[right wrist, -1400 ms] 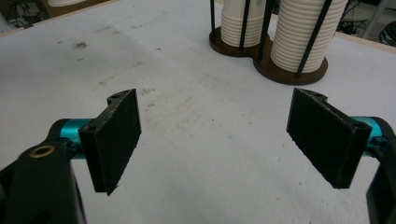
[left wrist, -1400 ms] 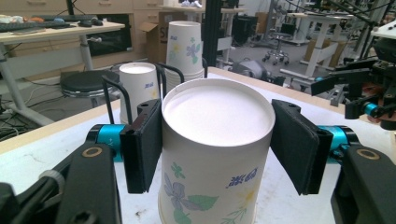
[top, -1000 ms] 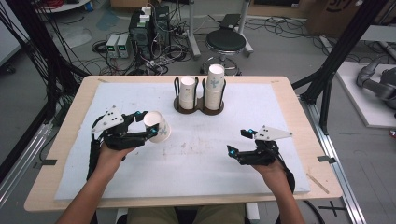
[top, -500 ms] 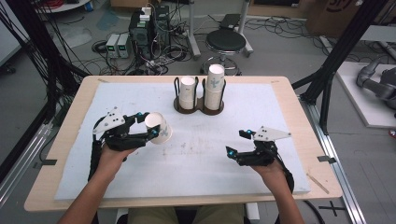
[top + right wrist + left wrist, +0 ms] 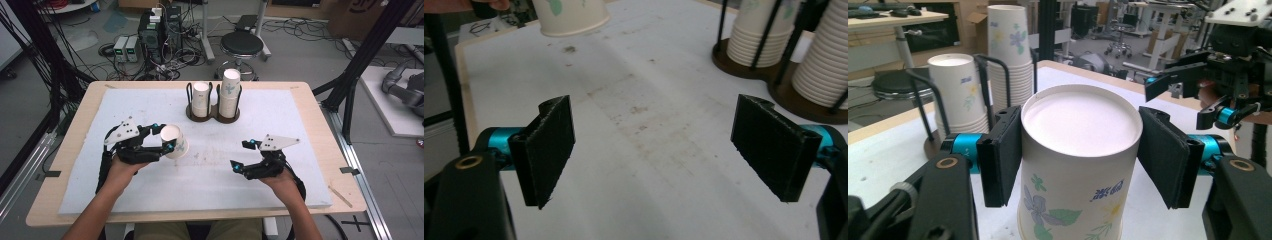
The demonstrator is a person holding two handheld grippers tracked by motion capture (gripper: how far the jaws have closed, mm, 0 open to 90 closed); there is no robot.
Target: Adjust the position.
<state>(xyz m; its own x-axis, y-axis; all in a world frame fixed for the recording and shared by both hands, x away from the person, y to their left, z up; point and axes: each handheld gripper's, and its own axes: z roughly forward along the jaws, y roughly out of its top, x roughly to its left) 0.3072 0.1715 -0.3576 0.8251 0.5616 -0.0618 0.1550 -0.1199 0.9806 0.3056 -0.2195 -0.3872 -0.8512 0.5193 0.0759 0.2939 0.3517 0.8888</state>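
Observation:
My left gripper (image 5: 164, 138) is shut on a white paper cup (image 5: 174, 142) with a flower print, held upside down over the left part of the white mat. Up close, the black pads (image 5: 1002, 162) press the cup (image 5: 1082, 120) on both sides, its flat base facing up. My right gripper (image 5: 240, 155) rests low over the mat at the right, open, with bare mat between its jaws (image 5: 656, 150). It is also in the left gripper view, beyond the cup (image 5: 1198, 95). The held cup's rim (image 5: 569, 17) appears at the top of the right gripper view.
A dark two-slot cup holder (image 5: 212, 116) stands at the back middle of the mat with a short stack (image 5: 201, 98) and a taller stack (image 5: 229, 92) of cups. The white mat (image 5: 210, 175) covers a wooden table (image 5: 320, 115). A stool and cables lie beyond.

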